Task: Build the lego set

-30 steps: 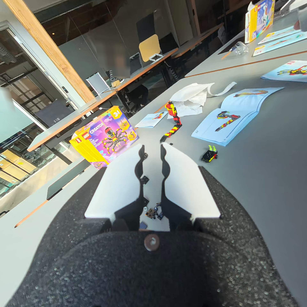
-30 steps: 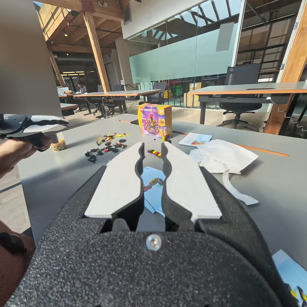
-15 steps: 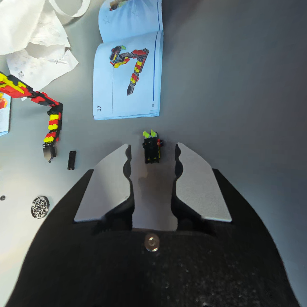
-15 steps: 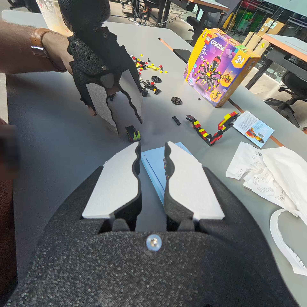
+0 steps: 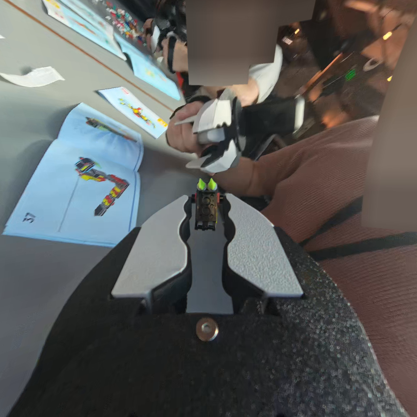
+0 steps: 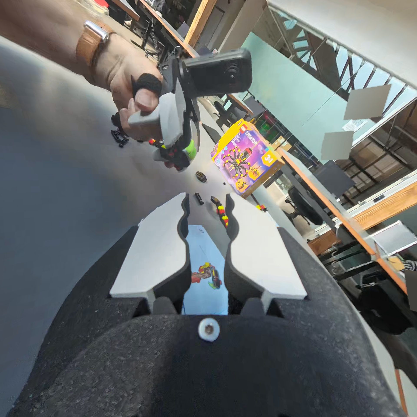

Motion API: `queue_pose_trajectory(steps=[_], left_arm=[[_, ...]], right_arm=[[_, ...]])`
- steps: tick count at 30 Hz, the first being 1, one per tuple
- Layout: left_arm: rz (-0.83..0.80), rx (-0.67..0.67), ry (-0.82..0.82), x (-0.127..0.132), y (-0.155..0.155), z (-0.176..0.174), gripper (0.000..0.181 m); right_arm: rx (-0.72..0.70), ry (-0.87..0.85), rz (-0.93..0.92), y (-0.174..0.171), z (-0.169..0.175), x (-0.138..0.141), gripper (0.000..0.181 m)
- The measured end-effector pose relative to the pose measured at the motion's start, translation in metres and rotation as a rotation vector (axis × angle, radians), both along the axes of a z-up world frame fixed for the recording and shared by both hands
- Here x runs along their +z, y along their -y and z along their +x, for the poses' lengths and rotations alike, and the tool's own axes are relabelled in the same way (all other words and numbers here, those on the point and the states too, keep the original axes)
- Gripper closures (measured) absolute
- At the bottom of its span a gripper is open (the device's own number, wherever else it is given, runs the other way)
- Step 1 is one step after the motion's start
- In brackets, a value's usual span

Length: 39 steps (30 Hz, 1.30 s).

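Lifted off the bench point(image 5: 33, 282) since before, the black piece point(image 5: 205, 208) sits clamped in left claw point(image 5: 206, 198); right claw point(image 6: 205, 198) apart, empty

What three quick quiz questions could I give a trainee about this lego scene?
1. True or false: the right gripper is holding a brick.
2. Multiple choice: the small black piece gripped by the left gripper has two spikes. What colour are they? A red, B lime green, C blue.
3. Fill in: in the right wrist view, the light-blue thing seen through the gap between the right gripper's fingers is an open ____.

Key: 1 false, its jaws are open and empty. 2 B. 3 booklet.
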<state>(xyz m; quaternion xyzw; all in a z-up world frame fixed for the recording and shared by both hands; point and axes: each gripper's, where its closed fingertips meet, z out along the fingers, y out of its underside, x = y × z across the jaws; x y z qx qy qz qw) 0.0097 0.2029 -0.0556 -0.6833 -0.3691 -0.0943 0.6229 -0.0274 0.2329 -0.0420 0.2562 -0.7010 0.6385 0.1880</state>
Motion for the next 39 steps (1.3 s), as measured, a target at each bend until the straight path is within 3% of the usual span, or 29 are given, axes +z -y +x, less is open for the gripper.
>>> queue_pose_trajectory(steps=[3, 5, 8, 13, 16, 24, 30, 32, 39], left_arm=[[0.344, -0.097, 0.145, 0.042, 0.002, 0.0, 0.155], [0.362, -0.142, 0.212, 0.039, -0.002, 0.001, 0.154], [0.44, -0.214, 0.279, 0.038, -0.012, 0.007, 0.154], [0.506, -0.237, 0.335, 0.034, -0.027, 0.008, 0.154], [0.555, -0.228, 0.354, 0.033, -0.028, 0.007, 0.154], [0.577, -0.21, 0.391, 0.027, -0.034, 0.003, 0.154], [0.602, -0.201, 0.408, 0.023, -0.036, 0.0, 0.154], [0.602, -0.197, 0.411, 0.021, -0.035, 0.0, 0.139], [0.544, -0.04, 0.365, 0.016, -0.01, -0.011, 0.138]], right_arm=[[0.034, -0.236, -0.146, 0.004, 0.01, 0.026, 0.151], [0.046, -0.388, -0.199, 0.007, 0.017, 0.036, 0.151], [0.091, -0.575, -0.185, 0.014, 0.026, 0.03, 0.149], [0.126, -0.958, -0.272, 0.014, 0.039, 0.017, 0.147], [0.108, -1.101, -0.35, 0.012, 0.041, 0.015, 0.146], [0.065, -1.227, -0.439, 0.013, 0.033, 0.007, 0.139], [0.035, -1.24, -0.422, 0.016, 0.027, 0.006, 0.15], [0.02, -1.216, -0.397, 0.016, 0.021, 0.006, 0.162], [-0.039, -1.033, -0.149, 0.014, -0.007, -0.015, 0.162]])
